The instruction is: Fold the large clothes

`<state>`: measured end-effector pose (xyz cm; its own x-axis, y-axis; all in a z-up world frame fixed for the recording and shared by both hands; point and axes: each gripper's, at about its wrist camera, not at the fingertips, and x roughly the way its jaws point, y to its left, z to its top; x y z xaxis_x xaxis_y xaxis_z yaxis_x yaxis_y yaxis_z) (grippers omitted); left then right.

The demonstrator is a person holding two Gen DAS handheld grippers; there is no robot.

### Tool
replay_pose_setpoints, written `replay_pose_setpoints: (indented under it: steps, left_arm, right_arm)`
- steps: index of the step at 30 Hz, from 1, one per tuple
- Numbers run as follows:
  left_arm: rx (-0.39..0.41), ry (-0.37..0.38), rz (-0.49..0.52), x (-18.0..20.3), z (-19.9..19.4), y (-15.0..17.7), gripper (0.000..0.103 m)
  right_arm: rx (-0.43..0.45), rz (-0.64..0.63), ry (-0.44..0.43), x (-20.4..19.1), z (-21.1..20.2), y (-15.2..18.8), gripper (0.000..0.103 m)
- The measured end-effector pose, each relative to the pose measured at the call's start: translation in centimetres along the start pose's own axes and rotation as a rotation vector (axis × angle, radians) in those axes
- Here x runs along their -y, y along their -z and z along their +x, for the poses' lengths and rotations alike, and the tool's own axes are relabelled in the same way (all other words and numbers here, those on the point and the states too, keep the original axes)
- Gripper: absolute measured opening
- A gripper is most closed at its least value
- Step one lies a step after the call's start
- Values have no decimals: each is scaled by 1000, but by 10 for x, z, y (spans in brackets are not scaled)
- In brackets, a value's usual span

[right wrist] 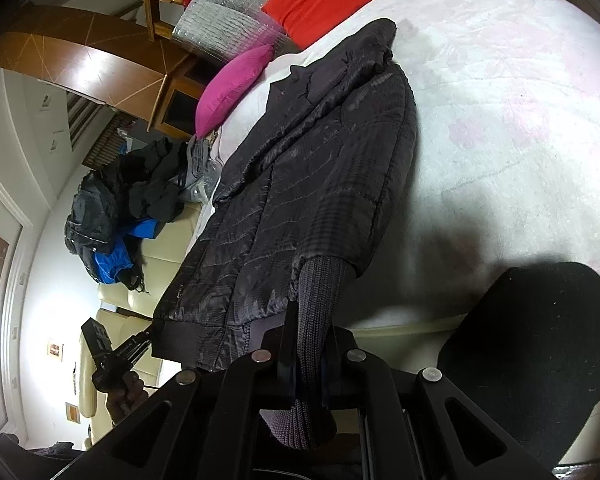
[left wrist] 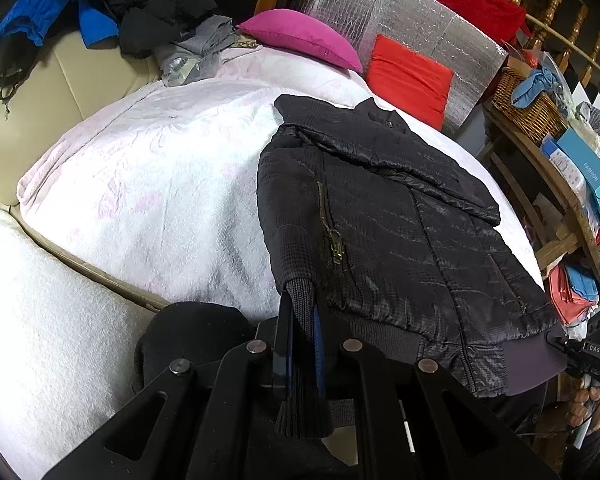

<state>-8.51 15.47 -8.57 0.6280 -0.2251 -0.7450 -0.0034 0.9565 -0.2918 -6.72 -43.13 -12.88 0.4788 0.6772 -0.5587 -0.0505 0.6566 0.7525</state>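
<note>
Both sets of jaws are clenched on knit cuffs of the black jacket: the left gripper pinches the ribbed cuff of one sleeve, and the right gripper pinches the other cuff the same way. How much of each cuff lies between the pads is hard to make out, since the dark knit hangs down past the jaws and hides the fingertips. From the left, the jacket's near side is cut across by the left gripper's frame, so the waistband is only partly seen; a black rounded shape left of the jacket's hem is too dark to name. The jacket lies flat on the pale pink-and-white blanket, front up, its long axis running from the waistband nearest the grippers to the collar at the far end, which points toward the red cushion. One sleeve lies folded across the chest below the collar. A pocket zip shows on the jacket's left half. Beyond the collar and to its left sits a magenta pillow, and farther left of the jacket a heap of dark and blue clothes, its pieces impossible to tell apart. Right of the jacket stands a crowded wooden shelf, cut off at the edge.
</note>
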Motion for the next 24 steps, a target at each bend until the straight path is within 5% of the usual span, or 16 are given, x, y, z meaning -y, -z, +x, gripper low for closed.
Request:
replay_pose_setpoints:
  steps: [15,24]
  left_arm:
    - [50,49,17,4,-9,-23,8]
    - [113,92,22,16,-14,-65,8]
  right_arm:
    - [50,-25,-42,-21,-9,-19,8]
    - [105,-61,-76,-41,-15,-51,8]
